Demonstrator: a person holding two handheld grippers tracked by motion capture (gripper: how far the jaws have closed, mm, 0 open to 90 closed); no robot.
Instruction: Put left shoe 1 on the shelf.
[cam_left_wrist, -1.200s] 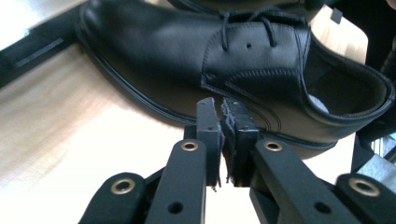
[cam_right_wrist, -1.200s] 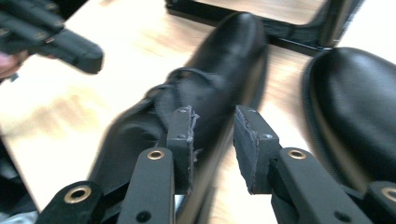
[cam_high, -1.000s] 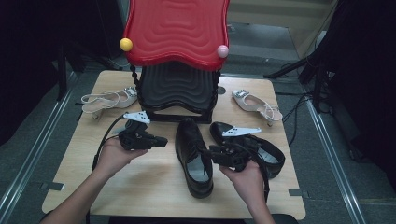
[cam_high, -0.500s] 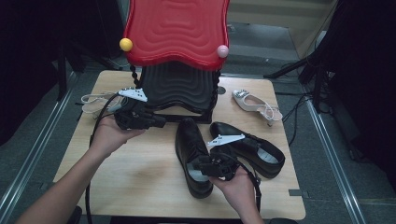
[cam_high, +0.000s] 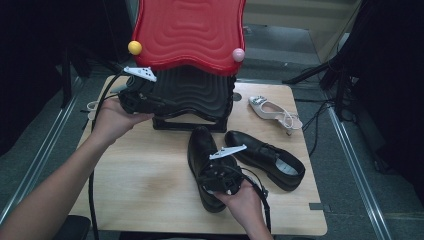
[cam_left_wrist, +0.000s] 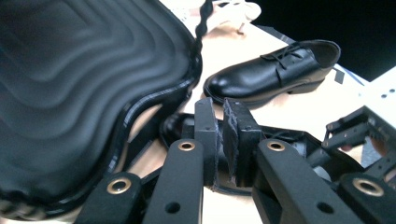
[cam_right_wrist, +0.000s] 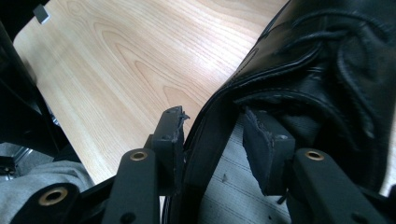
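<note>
Two black lace-up shoes lie on the wooden table (cam_high: 145, 185). My right gripper (cam_high: 220, 176) sits over the opening of the left shoe (cam_high: 200, 147). In the right gripper view it is open (cam_right_wrist: 217, 119), astride the side wall of that shoe (cam_right_wrist: 327, 60): one pad is outside against the leather and the other is inside with a gap. The other black shoe (cam_high: 267, 157) (cam_left_wrist: 275, 72) lies to the right. My left gripper (cam_high: 137, 95) is held at the left edge of the rack's black tray (cam_high: 195, 92) (cam_left_wrist: 79, 88). Its jaws (cam_left_wrist: 222, 112) are shut on nothing.
A red wavy tray (cam_high: 190, 30) tops the rack, with a yellow ball (cam_high: 134, 47) and a pink ball (cam_high: 238, 55) at its corners. A white heeled sandal (cam_high: 272, 110) lies at the back right. Another white sandal (cam_high: 92, 106) peeks out behind my left hand.
My left gripper has moved away from me, up to the rack's left side. My right gripper has shifted left from between the shoes onto the left shoe's opening.
</note>
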